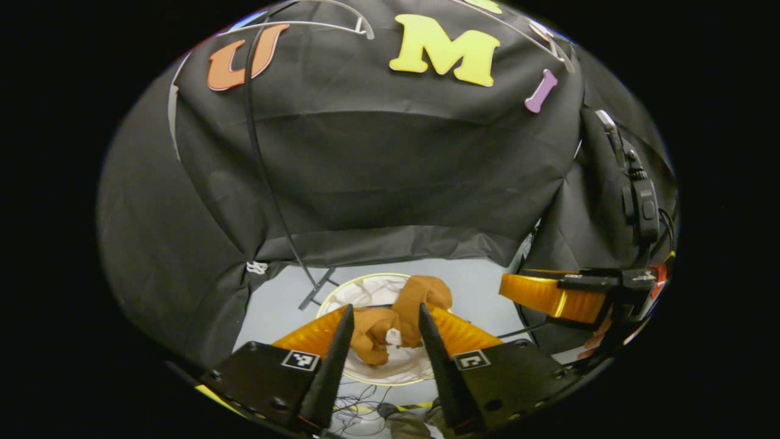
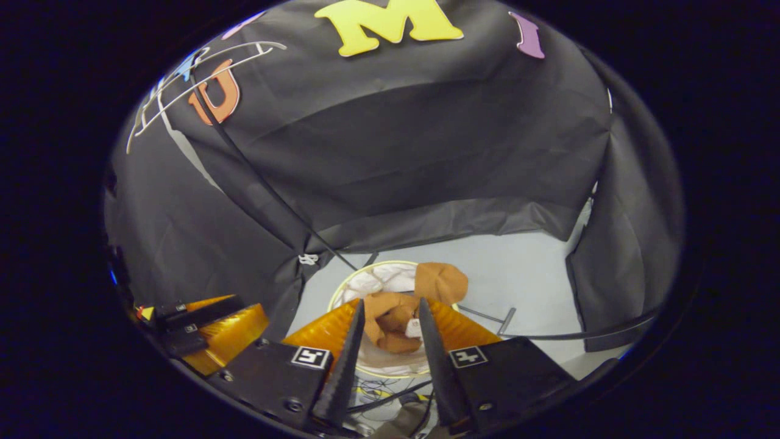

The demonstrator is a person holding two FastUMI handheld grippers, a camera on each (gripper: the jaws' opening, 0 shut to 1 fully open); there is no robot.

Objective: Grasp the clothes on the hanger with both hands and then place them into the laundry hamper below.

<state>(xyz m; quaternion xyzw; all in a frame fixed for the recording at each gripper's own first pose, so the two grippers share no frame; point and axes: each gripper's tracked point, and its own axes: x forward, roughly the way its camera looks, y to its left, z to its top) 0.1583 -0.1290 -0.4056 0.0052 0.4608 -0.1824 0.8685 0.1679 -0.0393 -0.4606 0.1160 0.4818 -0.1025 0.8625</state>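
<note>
A brown garment [image 1: 420,296] lies crumpled in the round laundry hamper [image 1: 341,291], which has a white lining and a yellow rim, on the floor below. Part of the garment drapes over the hamper's far rim. My left gripper [image 1: 385,308] hangs above the hamper, open, with nothing between its fingers. In the right gripper view the same garment [image 2: 442,281] and hamper [image 2: 342,292] lie beneath my right gripper [image 2: 390,303], also open and holding nothing. The right gripper [image 1: 557,297] appears at the right of the left gripper view; the left gripper [image 2: 216,332] sits at the lower left of the right gripper view.
Bare white wire hangers [image 1: 329,23] [image 2: 201,67] hang up high. A black rack pole [image 1: 262,177] [image 2: 262,183] slants down to a foot [image 1: 317,289] beside the hamper. Thin cables [image 1: 365,405] lie on the grey floor [image 2: 524,280]. Black cloth walls surround the booth.
</note>
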